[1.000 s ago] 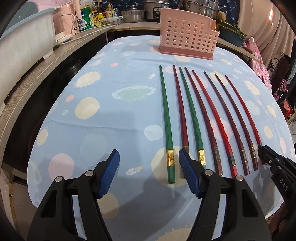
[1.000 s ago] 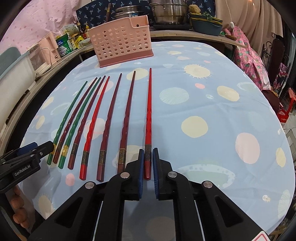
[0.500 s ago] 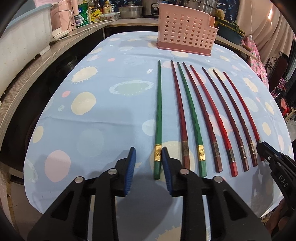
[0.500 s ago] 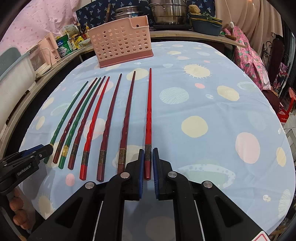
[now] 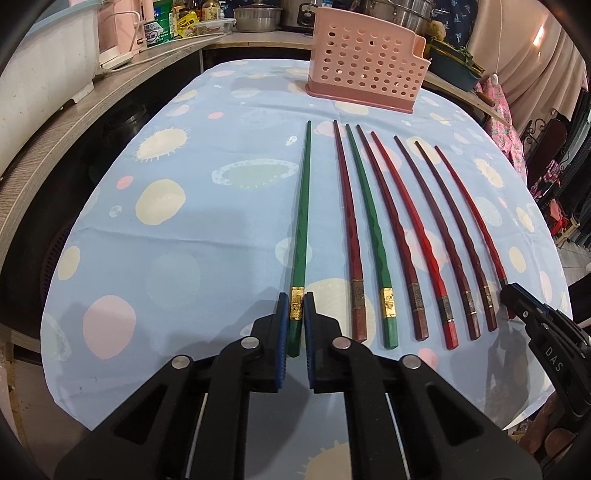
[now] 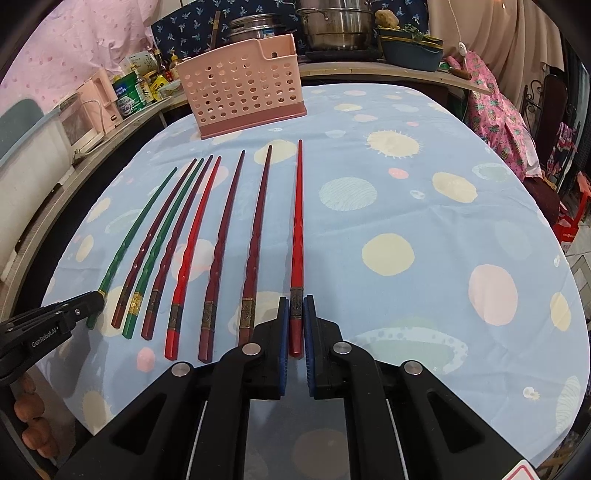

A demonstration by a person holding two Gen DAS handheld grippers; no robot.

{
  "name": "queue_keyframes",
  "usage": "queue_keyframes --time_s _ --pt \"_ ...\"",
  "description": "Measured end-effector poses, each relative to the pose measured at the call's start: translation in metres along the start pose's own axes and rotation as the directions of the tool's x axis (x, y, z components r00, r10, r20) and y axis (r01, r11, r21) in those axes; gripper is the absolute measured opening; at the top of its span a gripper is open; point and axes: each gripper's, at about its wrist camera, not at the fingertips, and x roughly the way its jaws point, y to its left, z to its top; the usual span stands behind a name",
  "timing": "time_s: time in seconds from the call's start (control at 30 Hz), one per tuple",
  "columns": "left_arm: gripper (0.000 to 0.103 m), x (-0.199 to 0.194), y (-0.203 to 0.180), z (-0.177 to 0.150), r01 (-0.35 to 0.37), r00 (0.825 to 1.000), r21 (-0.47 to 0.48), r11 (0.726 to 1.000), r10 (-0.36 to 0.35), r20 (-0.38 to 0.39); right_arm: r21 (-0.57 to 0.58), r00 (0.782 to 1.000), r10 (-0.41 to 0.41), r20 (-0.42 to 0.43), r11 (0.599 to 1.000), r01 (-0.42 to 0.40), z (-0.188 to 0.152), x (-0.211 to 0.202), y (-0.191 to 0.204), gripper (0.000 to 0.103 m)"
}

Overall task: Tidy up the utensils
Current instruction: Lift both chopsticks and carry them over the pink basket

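Note:
Several long chopsticks lie side by side on the blue dotted tablecloth (image 5: 207, 236), thick ends toward me. My left gripper (image 5: 295, 306) is shut on the thick end of the leftmost green chopstick (image 5: 303, 199), which has swung apart from the row. A second green chopstick (image 5: 369, 229) lies among dark red ones. My right gripper (image 6: 295, 310) is shut on the thick end of the rightmost bright red chopstick (image 6: 297, 221). A pink perforated utensil holder (image 5: 365, 62) stands upright at the far end of the table; it also shows in the right wrist view (image 6: 240, 85).
A wooden counter (image 5: 66, 122) runs along the left with jars, a white bin and pink appliances. Steel pots (image 6: 336, 22) and a blue tub stand behind the holder. Pink floral cloth (image 6: 495, 122) hangs at the right.
My left gripper moved onto the leftmost green chopstick and closed from wide open to shut on it, and the chopstick shifted left from the row. The right gripper stayed shut on the red chopstick.

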Motion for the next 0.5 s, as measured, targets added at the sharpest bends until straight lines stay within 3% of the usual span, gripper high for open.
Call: queue_keyframes --time_s 0.3,0.5 --pt "0.008 -0.028 -0.002 0.015 0.023 0.998 -0.004 1.0 -0.023 0.054 0.019 0.998 0.021 0.062 1.0 -0.022 0.017 -0.022 -0.003 0.007" --pt "0.007 -0.054 -0.001 0.038 0.024 0.992 -0.002 1.0 -0.023 0.122 0.045 0.989 0.047 0.14 0.998 -0.054 0.046 -0.048 -0.009 0.007"
